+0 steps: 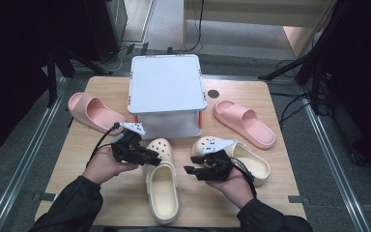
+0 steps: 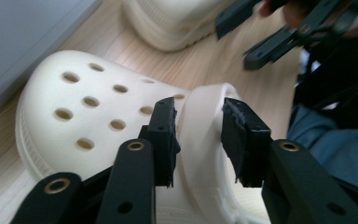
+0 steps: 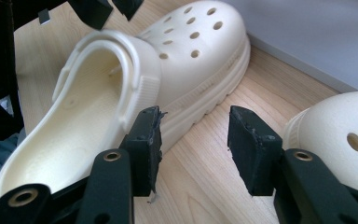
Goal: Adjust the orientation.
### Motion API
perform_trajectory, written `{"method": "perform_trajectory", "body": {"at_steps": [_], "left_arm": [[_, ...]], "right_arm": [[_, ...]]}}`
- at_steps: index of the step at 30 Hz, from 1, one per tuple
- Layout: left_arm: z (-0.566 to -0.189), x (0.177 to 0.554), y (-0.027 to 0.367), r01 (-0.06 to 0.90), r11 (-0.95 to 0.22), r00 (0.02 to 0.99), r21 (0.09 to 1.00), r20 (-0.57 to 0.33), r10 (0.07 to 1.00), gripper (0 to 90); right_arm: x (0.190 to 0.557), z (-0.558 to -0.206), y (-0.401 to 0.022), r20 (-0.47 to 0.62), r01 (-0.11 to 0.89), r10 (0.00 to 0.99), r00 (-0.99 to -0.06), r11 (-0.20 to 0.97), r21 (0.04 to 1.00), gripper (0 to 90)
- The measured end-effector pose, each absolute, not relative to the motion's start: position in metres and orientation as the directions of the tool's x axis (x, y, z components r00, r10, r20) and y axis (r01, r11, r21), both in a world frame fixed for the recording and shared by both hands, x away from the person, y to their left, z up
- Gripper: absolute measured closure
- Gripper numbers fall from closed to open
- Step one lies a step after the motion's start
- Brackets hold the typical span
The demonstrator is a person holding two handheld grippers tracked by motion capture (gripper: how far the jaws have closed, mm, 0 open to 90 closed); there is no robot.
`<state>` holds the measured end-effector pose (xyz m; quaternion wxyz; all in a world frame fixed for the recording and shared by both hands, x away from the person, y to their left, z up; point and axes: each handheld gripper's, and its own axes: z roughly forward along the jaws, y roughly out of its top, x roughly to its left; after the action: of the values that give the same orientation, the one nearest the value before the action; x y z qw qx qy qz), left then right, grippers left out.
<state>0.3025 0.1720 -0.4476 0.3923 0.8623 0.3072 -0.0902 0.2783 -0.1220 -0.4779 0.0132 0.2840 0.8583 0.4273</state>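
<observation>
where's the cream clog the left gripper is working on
In the high view the cream clog lies near the table's front edge, middle, toe toward the white box. The left gripper straddles its strap; its twin lies to the right.

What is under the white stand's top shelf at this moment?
Under the white stand, the high view shows its orange legs and a pale lower tier, with nothing visible at its front edge. The top shelf covers the space farther back, so anything stored there is hidden.
</observation>
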Motion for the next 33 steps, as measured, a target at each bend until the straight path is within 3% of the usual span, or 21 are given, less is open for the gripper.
{"method": "perform_trajectory", "body": {"at_steps": [16, 26, 33], "left_arm": [[-0.465, 0.301, 0.209, 0.657, -0.422, 0.723, 0.625, -0.361, 0.589, 78.7], [-0.492, 0.300, 0.219, 0.702, -0.410, 0.680, 0.583, -0.374, 0.631, 78.6], [-0.499, 0.297, 0.213, 0.698, -0.422, 0.686, 0.579, -0.369, 0.627, 77.6]], "right_arm": [[0.272, -0.476, -0.111, 0.220, 0.442, 0.453, -0.864, 0.473, 0.762, 62.4], [0.272, -0.479, -0.095, 0.210, 0.419, 0.416, -0.885, 0.511, 0.751, 69.6], [0.275, -0.479, -0.094, 0.220, 0.420, 0.404, -0.888, 0.515, 0.747, 69.3]]}}
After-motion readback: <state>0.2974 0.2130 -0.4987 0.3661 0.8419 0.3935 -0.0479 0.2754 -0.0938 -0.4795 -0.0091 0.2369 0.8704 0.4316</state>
